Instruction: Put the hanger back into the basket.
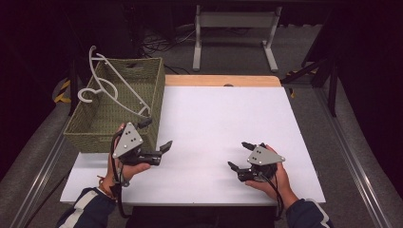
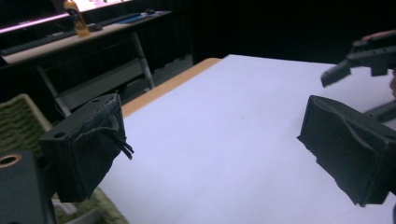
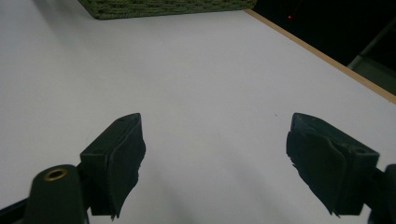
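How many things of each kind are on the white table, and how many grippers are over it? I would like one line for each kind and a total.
Woven green basket: 1
White clothes hanger, lying across the basket's top: 1
Hand-held grippers, both open with nothing between the jaws: 2, the left gripper and the right gripper
Total: 4

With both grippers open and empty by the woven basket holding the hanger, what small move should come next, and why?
Probably rest, or pull the left gripper back from the olive woven basket. The white plastic hanger already lies in the basket, leaning over its rim. Both the left and the right gripper stand open with nothing between their jaws, over the bare white table.
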